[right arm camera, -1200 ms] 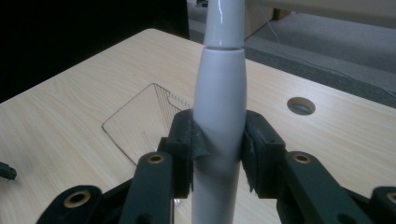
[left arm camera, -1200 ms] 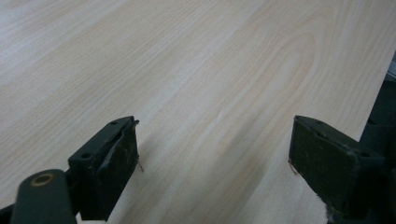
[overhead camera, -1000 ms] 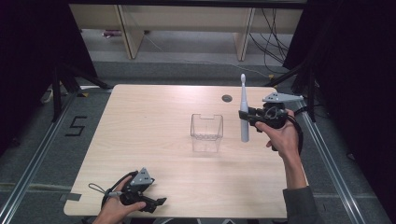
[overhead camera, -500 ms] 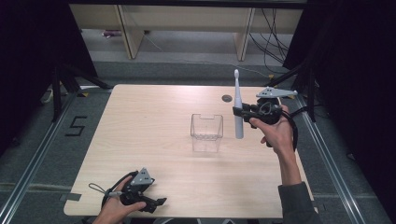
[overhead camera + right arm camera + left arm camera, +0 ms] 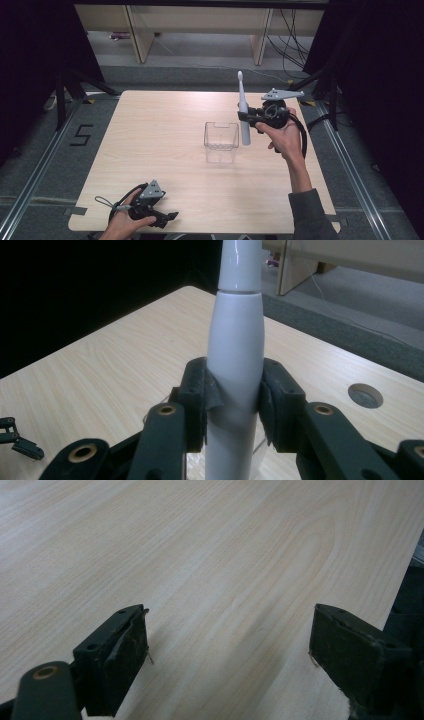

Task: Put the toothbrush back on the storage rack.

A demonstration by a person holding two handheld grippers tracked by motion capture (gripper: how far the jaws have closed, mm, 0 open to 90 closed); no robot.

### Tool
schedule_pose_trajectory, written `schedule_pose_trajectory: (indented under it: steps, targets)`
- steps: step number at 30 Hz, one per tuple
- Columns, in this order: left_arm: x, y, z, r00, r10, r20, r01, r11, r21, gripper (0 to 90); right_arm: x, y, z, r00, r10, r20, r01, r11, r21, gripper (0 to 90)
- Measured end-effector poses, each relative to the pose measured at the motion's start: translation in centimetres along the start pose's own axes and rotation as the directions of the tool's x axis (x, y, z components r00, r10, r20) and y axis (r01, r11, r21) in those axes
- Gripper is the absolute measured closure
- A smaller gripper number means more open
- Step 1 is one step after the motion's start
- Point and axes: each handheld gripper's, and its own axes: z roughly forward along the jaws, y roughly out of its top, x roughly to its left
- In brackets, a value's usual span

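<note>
Two grippers were in play, and the nearer one did nothing: the left gripper rested at the near edge of the table, its jaws standing wide apart over bare wood, nothing between them in the left gripper view. It sat well apart from everything that mattered, far off toward the near left corner.

Farther out, the right gripper was held above the table by the right hand, jaws clamped on the lower body of a white electric toothbrush. The right gripper view showed the pads pressed against both sides of the handle. The toothbrush stood close to upright, long axis running vertically, brush head up above the jaws and the butt end hanging below them.

Just beside that lower end, on the side of the jaws away from the hand, stood a clear plastic container with its mouth open upward. The butt of the toothbrush appeared to hang by the container's rim on the gripper's side, not yet inside it. Judging from this, the right gripper was the only one placed to act, and the move would call for a short carry sideways over the mouth, then straight down along the brush's own axis
</note>
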Motion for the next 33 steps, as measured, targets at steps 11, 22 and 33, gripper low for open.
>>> schedule_pose_trajectory:
  steps: [11, 22, 33]
  targets:
    - [0.0, 0.0, 0.0, 1.0, 0.004, -0.006, -0.004, 1.0, 0.002, 15.0, 1.1, 0.8, 2.0, 0.9994, -0.023, -0.026, 0.023, 1.0, 0.008, 66.6]
    - [0.0, 0.0, 0.0, 1.0, 0.006, -0.003, -0.006, 1.0, 0.002, 15.0, 1.6, 1.3, 4.1, 0.9988, -0.043, -0.023, 0.043, 0.998, 0.039, 66.6]
    - [0.0, 0.0, 0.0, 1.0, 0.004, -0.001, -0.004, 1.0, 0.001, 15.0, 1.9, 1.0, 5.5, 0.9981, -0.058, -0.019, 0.059, 0.996, 0.063, 66.6]
